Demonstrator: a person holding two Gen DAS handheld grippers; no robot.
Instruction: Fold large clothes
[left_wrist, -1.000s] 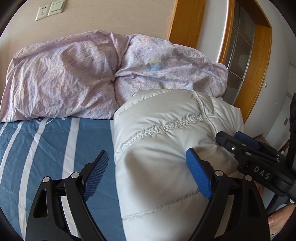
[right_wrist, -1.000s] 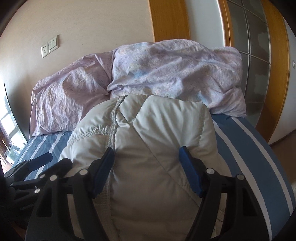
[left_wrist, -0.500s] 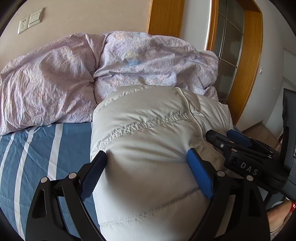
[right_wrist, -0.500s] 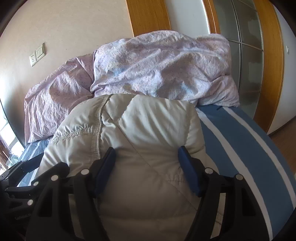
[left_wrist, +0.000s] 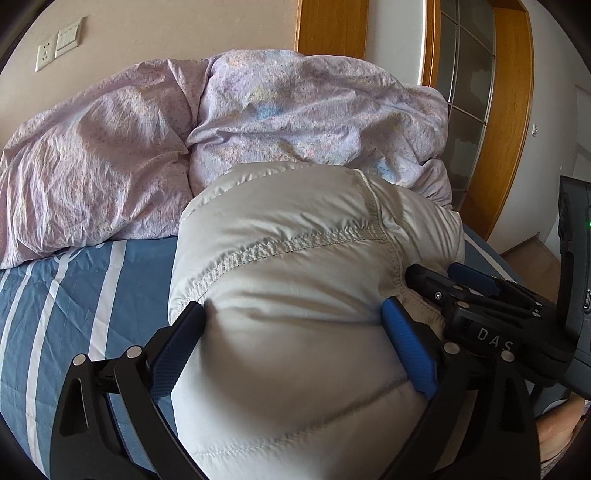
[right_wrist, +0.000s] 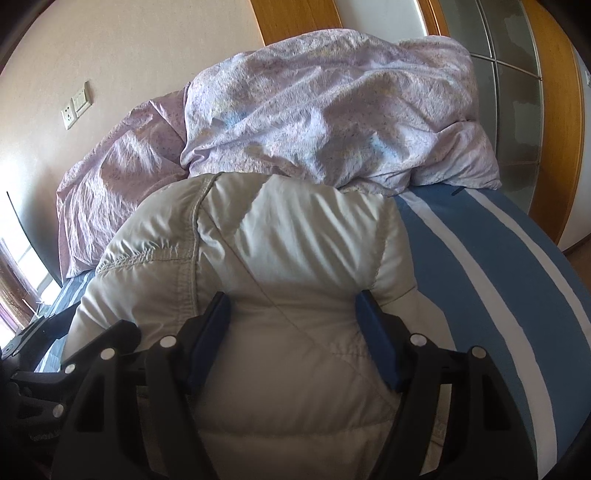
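Left fingers (left_wrist: 295, 354) opening, puffy white jacket (left_wrist: 303, 280) bulging between pads; right fingers (right_wrist: 295, 339) clamped on same jacket, lilac duvet (right_wrist: 332, 110) beyond on striped bed (right_wrist: 498, 295).

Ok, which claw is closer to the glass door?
Right. The right claw grips the white jacket on the side toward the glass door; the left claw, jaws opening around the jacket, sits on the side away from it.
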